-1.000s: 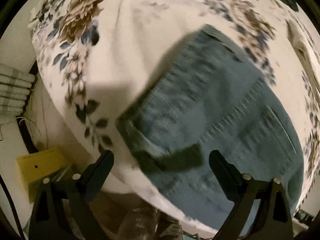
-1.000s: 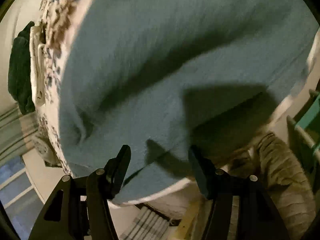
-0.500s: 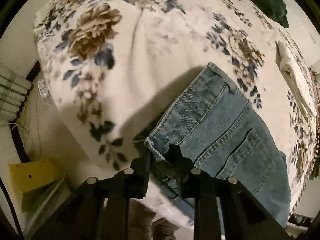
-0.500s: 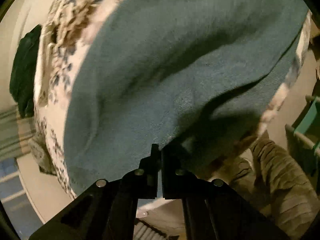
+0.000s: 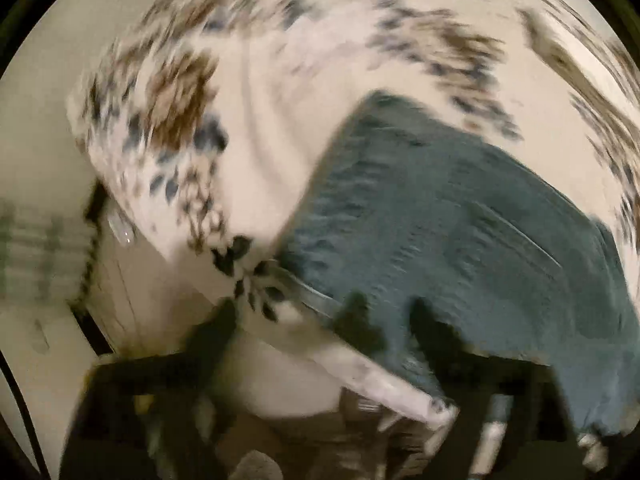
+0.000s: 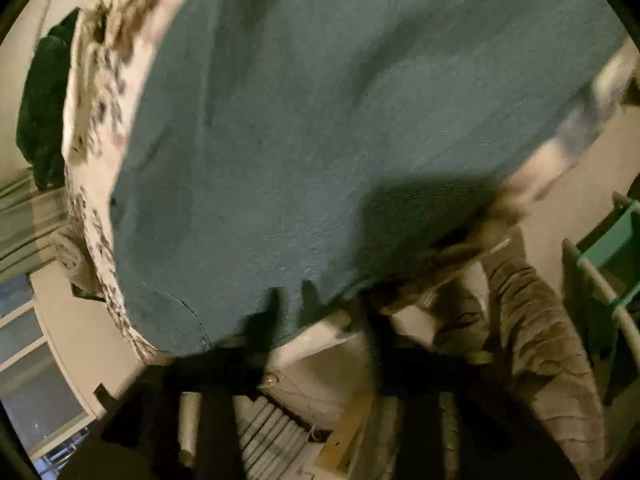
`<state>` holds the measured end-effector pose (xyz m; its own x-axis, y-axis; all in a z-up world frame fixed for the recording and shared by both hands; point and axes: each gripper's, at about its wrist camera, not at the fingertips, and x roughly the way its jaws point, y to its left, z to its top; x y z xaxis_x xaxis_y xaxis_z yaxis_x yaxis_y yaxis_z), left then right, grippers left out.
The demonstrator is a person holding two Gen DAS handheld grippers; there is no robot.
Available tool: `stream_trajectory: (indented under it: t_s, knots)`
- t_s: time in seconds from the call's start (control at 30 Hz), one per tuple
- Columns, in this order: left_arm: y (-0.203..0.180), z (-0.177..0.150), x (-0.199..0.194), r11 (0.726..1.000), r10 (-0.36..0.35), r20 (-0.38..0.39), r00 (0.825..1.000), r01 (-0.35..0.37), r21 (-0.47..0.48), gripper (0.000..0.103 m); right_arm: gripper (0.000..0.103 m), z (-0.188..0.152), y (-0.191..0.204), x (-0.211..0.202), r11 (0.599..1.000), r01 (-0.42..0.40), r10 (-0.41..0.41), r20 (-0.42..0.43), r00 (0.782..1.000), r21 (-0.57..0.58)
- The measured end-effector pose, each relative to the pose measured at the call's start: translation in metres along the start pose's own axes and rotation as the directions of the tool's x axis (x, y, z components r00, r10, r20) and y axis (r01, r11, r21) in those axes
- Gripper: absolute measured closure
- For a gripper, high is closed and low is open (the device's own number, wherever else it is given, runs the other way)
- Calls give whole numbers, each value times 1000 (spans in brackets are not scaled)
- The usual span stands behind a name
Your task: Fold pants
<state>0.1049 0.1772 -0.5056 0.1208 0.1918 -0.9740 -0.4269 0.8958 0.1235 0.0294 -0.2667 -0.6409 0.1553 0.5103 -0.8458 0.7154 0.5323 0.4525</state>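
Over on the left wrist view everything's smeared with motion blur, but the jeans [image 5: 460, 232] lie flat on the floral bedspread [image 5: 280, 80], filling the 3 to 5 o'clock part of the picture. Left gripper [image 5: 324, 328] has its fingers spread wide apart, one at about 7 o'clock off the bed edge, the other at 5 o'clock over the denim, nothing pinched between them.

Right wrist view: jeans [image 6: 340, 120] cover nearly the whole upper picture, bedspread [image 6: 92, 128] peeking out at 9 o'clock. Right gripper [image 6: 328, 320] looks parted too, left finger at 6 o'clock on the denim's edge, the right one blurry. Someone's leg [image 6: 540, 340] at 4 o'clock.
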Motion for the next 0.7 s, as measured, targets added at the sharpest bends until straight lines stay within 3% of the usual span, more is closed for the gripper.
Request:
stream_trajectory:
  t_s: [0.07,0.13,0.2,0.3,0.4,0.47,0.5,0.53,0.6,0.67,0.7]
  knots:
    - [-36,-10,-17,997,-12,22,1000,10,76,8,47,12,-23,-30,999,21,-23,60,998,44]
    - [-77,-21,-26,989,-32,21,999,28,144,8,47,29,-54,-73,993,16,-36,173,984,118]
    - [-134,-35,-31,973,-69,7,998,66,223,8,47,53,-89,-123,982,41,-99,317,943,184]
    - [-209,-58,-37,944,-122,-14,992,120,307,8,47,91,-138,-174,958,72,-191,428,884,277]
    - [-279,-80,-34,908,-146,-47,988,153,389,8,47,128,-185,-194,930,66,-235,447,863,361]
    - [-311,-89,-33,893,-160,-72,984,176,414,8,47,151,-207,-194,921,40,-221,434,874,388]
    - [-322,-92,-33,888,-157,-73,985,173,426,8,57,164,-214,-190,924,14,-189,426,885,381]
    - [-330,-94,-33,884,-156,-73,985,172,434,8,93,173,-222,-188,928,9,-178,422,889,373]
    - [-339,-96,-36,880,-150,-67,986,164,445,8,96,181,-215,-185,945,50,-191,422,886,322]
    - [-340,-95,-38,882,-143,-50,989,150,447,8,97,180,-197,-192,957,117,-234,469,852,265]
    - [-340,-94,-38,884,-133,-46,990,139,446,8,97,181,-199,-192,954,135,-250,463,851,267]
